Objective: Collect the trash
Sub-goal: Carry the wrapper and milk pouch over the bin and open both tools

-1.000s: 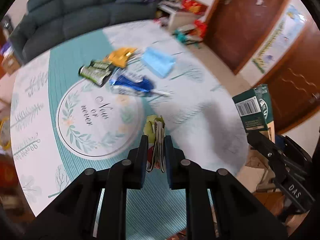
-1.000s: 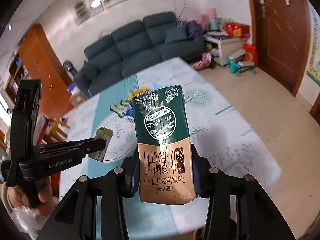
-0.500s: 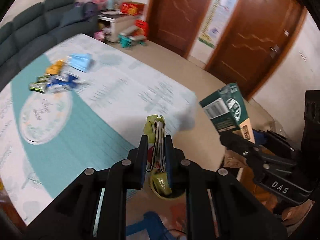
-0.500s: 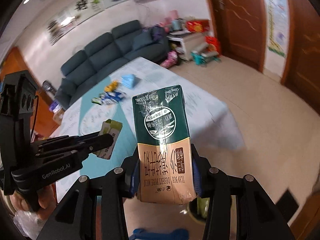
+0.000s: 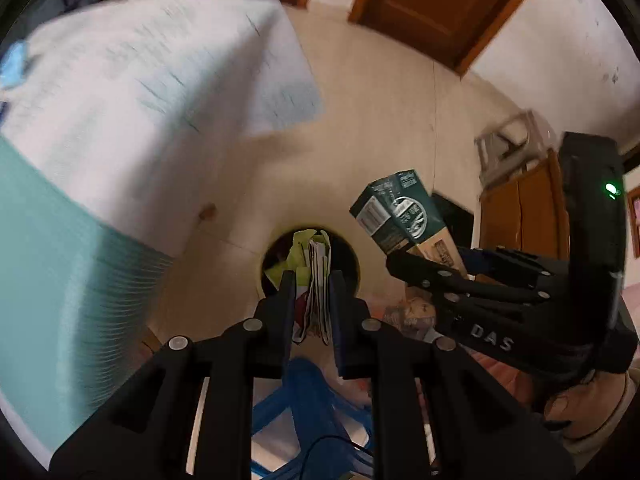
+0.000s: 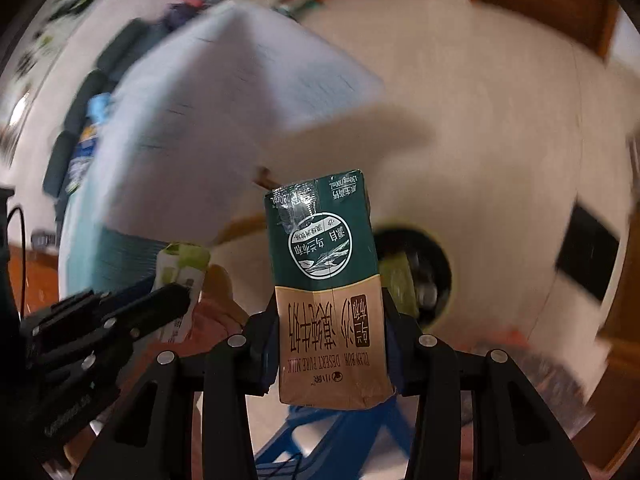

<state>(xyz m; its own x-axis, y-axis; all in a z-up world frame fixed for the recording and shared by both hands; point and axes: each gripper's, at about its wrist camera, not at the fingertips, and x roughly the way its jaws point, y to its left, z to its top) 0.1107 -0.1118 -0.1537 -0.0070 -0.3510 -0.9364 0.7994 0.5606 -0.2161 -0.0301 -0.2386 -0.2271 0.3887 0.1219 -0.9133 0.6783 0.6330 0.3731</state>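
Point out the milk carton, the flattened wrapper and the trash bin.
milk carton [image 6: 324,248], right wrist view, round logo on its green face
flattened wrapper [image 5: 318,256], left wrist view, folded edge above the pads
trash bin [image 5: 352,256], left wrist view, right rim

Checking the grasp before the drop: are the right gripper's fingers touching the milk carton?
Touching. In the right wrist view the right gripper has both fingers pressed against the sides of the milk carton, which stands clamped between them with no gap.
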